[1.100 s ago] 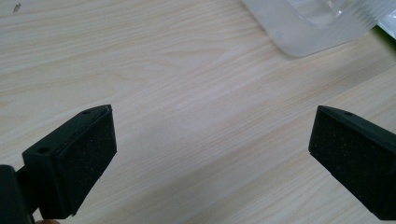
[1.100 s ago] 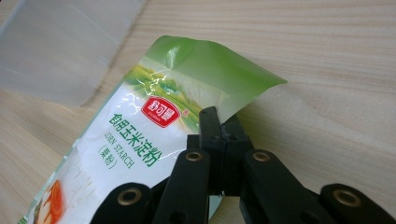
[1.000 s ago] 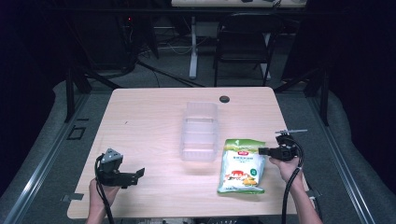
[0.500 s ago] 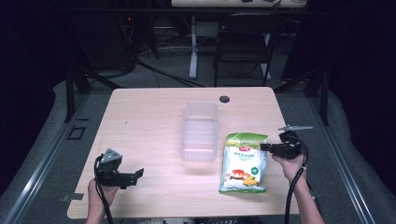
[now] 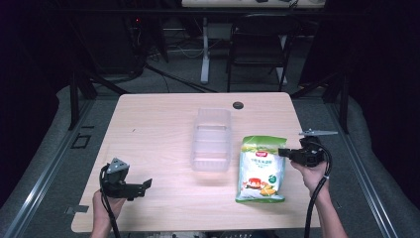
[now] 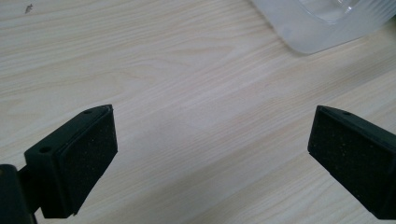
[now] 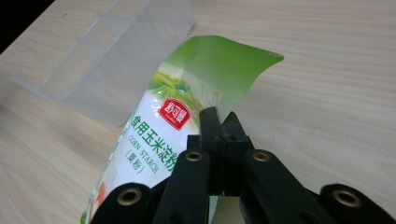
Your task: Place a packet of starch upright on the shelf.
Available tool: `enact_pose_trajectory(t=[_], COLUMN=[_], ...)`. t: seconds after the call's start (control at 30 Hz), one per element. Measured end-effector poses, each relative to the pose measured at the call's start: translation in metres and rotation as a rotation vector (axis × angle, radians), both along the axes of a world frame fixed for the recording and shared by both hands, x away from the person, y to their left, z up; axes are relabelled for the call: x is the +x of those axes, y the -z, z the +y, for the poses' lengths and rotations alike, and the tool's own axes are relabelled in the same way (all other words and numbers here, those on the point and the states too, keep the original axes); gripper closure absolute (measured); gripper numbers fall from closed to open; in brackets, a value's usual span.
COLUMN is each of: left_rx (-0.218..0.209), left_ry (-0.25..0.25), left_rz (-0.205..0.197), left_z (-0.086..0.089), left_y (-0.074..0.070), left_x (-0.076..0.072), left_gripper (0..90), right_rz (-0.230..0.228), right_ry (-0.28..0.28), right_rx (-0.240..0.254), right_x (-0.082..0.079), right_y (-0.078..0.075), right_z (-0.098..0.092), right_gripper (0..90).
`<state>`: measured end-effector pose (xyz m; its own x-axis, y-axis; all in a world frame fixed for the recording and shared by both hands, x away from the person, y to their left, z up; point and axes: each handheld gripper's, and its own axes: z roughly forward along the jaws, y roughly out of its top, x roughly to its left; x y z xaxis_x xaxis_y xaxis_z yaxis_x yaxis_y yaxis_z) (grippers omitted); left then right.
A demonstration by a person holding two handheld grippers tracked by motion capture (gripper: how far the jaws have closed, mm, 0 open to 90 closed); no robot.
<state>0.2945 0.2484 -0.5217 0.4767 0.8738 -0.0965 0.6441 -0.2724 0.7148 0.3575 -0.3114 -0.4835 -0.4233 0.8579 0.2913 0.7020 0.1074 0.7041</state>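
Lifting now: my right tool (image 7: 219, 122), clamped on the corn starch bag's (image 5: 261, 167) right edge, has raised it off the bench beside the clear bin (image 5: 212, 139); left tool (image 5: 143, 185) waits open.

Looks like a lab recording bay: pale wooden desk (image 5: 158, 129) ringed by black frame struts (image 5: 79, 94) at left of frame, grey floor mat (image 5: 44, 163), dark surround, empty chair (image 5: 257, 44) and cables (image 5: 183, 49) at top.
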Motion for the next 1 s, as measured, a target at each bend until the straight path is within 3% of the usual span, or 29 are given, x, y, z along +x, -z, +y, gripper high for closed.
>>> enact_pose_trajectory(t=[0.4,0.47,0.8,0.83,1.0], left_rx=[0.01,-0.001,0.018,0.016,-0.015], left_ry=[0.017,0.017,0.015,0.003,0.005], left_rz=[-0.006,0.0,-0.003,0.013,-0.005], left_z=[-0.003,-0.004,-0.005,-0.006,-0.006], left_y=[0.001,0.001,0.0,0.002,0.0], left_x=[0.002,0.002,0.003,0.004,0.003], left_gripper=[1.2,1.2,1.1,0.9,0.5], right_rz=[-0.073,-0.097,-0.118,-0.121,-0.159], right_ry=[-0.038,-0.033,-0.057,-0.062,-0.073], right_rx=[-0.021,-0.029,-0.053,-0.065,-0.076], right_x=[-0.007,-0.008,-0.003,-0.003,0.0], right_y=[-0.032,-0.044,-0.06,-0.064,-0.08], right_z=[0.008,0.008,0.017,0.02,0.03], right_gripper=[90.0,90.0,90.0,90.0,90.0])
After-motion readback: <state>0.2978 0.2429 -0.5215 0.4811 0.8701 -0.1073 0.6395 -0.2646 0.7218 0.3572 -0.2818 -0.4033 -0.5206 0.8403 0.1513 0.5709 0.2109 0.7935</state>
